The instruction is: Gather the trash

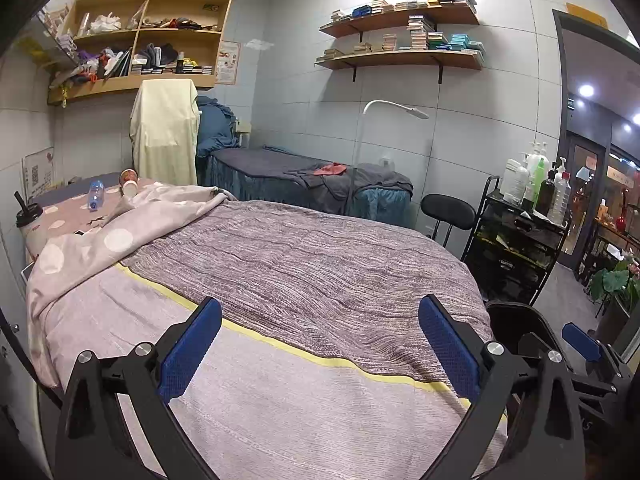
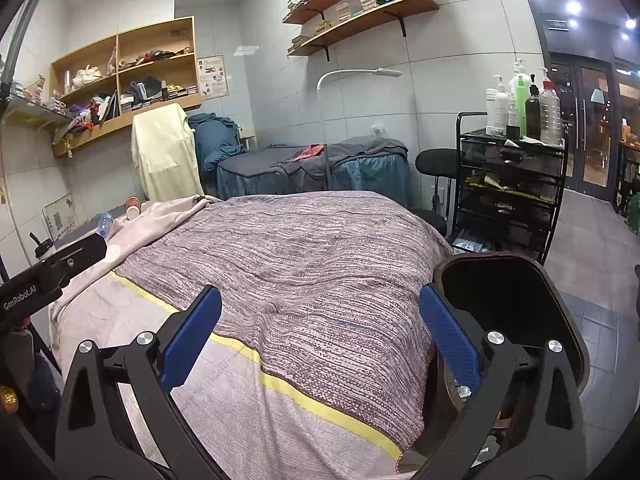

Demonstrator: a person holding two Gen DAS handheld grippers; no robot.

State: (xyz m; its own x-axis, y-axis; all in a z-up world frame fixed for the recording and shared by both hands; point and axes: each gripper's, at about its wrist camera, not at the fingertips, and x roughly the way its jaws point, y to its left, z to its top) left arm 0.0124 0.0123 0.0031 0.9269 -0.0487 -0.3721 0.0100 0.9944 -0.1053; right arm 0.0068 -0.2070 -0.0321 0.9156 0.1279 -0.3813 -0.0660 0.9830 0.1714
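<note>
A clear plastic bottle [image 1: 95,195] lies on the far left end of the bed, next to two tipped paper cups [image 1: 129,182]. A drink cup with a straw [image 1: 29,222] stands at the bed's left edge. The bottle [image 2: 105,224] and cups [image 2: 133,208] also show in the right wrist view. My left gripper [image 1: 320,344] is open and empty above the near end of the bed. My right gripper [image 2: 320,340] is open and empty above the bed's near right corner, beside a black bin [image 2: 512,304]. The bin [image 1: 516,320] also shows in the left wrist view.
The bed is covered by a striped blanket [image 1: 312,256] and a polka-dot quilt [image 1: 100,240]. A second bed [image 1: 304,176] stands behind. A black cart [image 2: 508,192] with bottles, a black stool [image 2: 436,164] and a floor lamp [image 2: 332,128] stand to the right.
</note>
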